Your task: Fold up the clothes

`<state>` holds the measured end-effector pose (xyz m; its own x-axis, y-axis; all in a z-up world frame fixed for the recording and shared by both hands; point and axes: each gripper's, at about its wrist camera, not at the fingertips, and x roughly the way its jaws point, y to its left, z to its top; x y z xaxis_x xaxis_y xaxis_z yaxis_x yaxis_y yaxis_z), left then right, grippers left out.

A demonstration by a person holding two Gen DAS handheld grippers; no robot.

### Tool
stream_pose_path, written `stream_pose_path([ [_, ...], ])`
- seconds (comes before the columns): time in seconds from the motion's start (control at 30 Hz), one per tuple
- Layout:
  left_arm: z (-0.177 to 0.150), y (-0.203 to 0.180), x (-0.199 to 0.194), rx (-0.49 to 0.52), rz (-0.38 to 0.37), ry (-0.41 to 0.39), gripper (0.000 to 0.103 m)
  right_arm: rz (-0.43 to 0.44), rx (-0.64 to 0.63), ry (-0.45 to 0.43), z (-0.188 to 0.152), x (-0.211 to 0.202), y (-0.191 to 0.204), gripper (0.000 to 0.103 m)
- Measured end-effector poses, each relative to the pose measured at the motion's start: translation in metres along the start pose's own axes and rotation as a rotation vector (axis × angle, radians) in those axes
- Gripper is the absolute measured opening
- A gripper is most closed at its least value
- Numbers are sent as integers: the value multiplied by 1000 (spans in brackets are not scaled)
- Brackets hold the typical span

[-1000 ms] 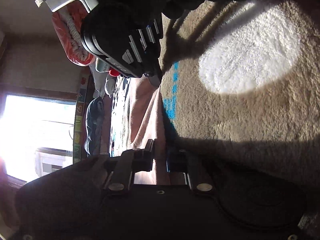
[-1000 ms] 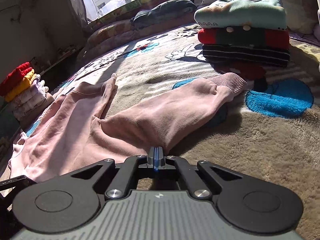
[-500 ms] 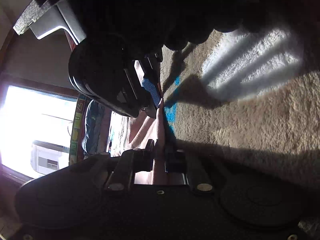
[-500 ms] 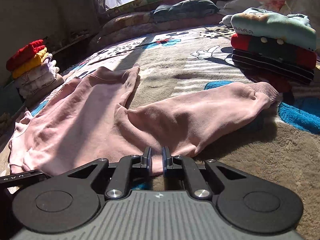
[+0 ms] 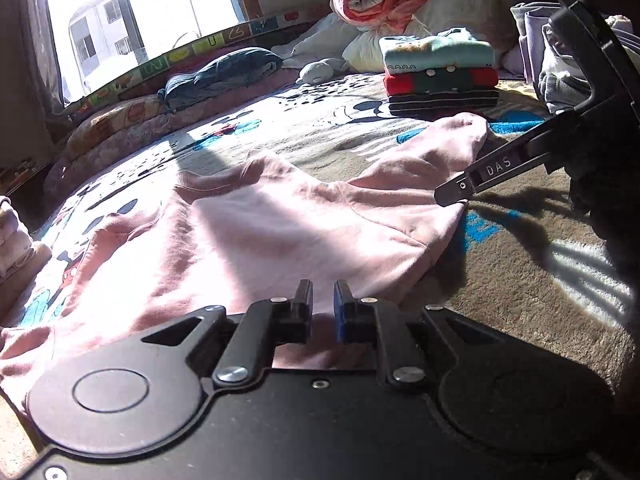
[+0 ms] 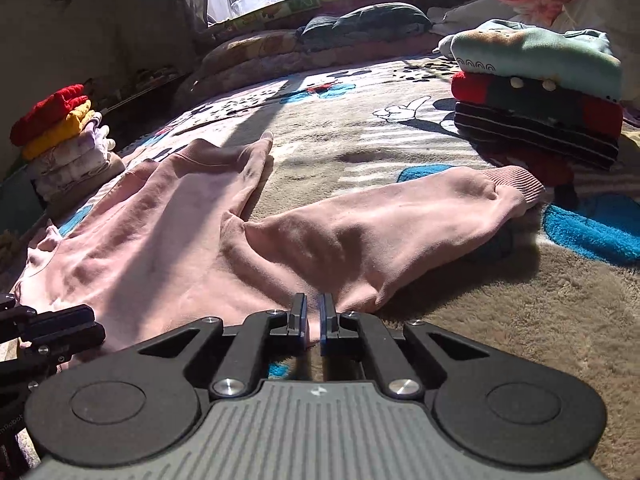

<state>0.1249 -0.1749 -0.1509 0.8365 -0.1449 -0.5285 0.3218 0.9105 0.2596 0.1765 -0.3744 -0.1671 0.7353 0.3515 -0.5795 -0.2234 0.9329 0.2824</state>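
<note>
1. While both tools sit low at the near edge of the blanket (image 6: 520,320), the right gripper (image 6: 314,316) has its jaws a narrow gap apart, with the hem fabric of the pink sweatshirt (image 6: 160,232) between the fingertips; whether they pinch it I cannot tell.
2. The left gripper (image 5: 323,304) is slightly open over the same near hem, holding nothing that shows.
3. From the jaws outward, the sweatshirt's body runs away toward the far left, its neckline farthest from the tools.
4. Its right sleeve (image 6: 400,220) lies crosswise, long axis pointing right, cuff nearly at the stack of folded clothes (image 6: 536,100).
5. The right gripper is nearer that sleeve, so folding it inward likely falls to it.
</note>
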Motion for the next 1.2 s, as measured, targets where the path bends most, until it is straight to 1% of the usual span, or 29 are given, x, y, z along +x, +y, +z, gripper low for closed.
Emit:
stream_pose_path([
  [0.03,-3,2,-4,-16,4,-1,11,-6,-4,-1,0,-1,1,4],
  [0.07,-11,9,-16,-35,10,-25,11,-15,-11,-4,0,-3,2,4],
  [0.13,-24,23,-38,-67,24,-64,15,-37,-25,-14,1,-8,5,6],
  [0.17,-26,29,-38,-66,29,-61,15,-49,-34,-23,1,-12,7,13],
  [0.2,-27,33,-38,-82,24,-64,15,-56,-49,-41,2,-16,11,15],
  [0.23,-27,38,-37,-114,10,-71,15,-60,-64,-60,3,-21,16,15],
  [0.3,-26,42,-35,-160,7,-84,15,-23,-107,-115,6,-29,32,15],
  [0.37,-29,35,-26,-166,-16,-67,15,71,-173,-150,6,-30,57,15],
  [0.4,-35,29,-23,-134,-17,-53,15,114,-213,-131,4,-26,70,14],
  [0.43,-40,23,-21,-103,-18,-39,14,107,-271,-70,-3,-16,80,15],
  [0.47,-46,17,-19,-71,-19,-25,14,99,-328,-9,-9,-7,91,20],
  [0.5,-52,10,-17,-40,-20,-10,14,88,-384,47,-16,2,101,21],
  [0.53,-56,7,-16,-24,-27,4,14,59,-420,55,-23,6,102,21],
  [0.57,-53,13,-17,-57,-49,17,14,74,-394,32,-23,3,97,21],
  [0.6,-51,19,-20,-81,-69,22,14,83,-340,34,-19,2,90,20],
  [0.63,-50,21,-26,-76,-78,1,15,92,-290,34,-17,1,84,20],
  [0.7,-48,26,-38,-65,-97,-43,15,114,-254,26,-20,-1,79,20],
  [0.73,-47,25,-43,-55,-112,-67,22,125,-237,22,-21,-2,76,20],
  [0.77,-46,21,-46,-24,-130,-74,29,131,-220,21,-21,-2,74,20],
  [0.8,-47,16,-45,20,-126,-63,40,140,-196,22,-20,-2,72,20],
  [0.87,-53,1,-34,134,-85,-26,39,154,-169,22,-20,-2,68,20],
  [0.9,-56,-1,-32,150,-93,-20,32,160,-158,22,-20,-2,67,20],
  [0.93,-60,-6,-31,186,-89,-18,22,165,-146,23,-20,-3,65,20],
  [0.97,-63,-16,-34,282,-51,-24,14,169,-135,23,-20,-3,63,19],
  [1.0,-67,-24,-37,366,-18,-26,11,172,-124,23,-19,-3,62,19],
  [1.03,-72,-28,-37,401,-2,-27,10,177,-114,25,-19,-3,61,19],
  [1.1,-81,-35,-38,461,30,-40,9,184,-97,27,-19,-2,58,18],
  [1.13,-84,-38,-37,481,44,-46,7,184,-91,27,-18,-1,57,17],
  [1.2,-87,-44,-37,520,68,-51,6,179,-79,22,-18,-2,56,16],
])
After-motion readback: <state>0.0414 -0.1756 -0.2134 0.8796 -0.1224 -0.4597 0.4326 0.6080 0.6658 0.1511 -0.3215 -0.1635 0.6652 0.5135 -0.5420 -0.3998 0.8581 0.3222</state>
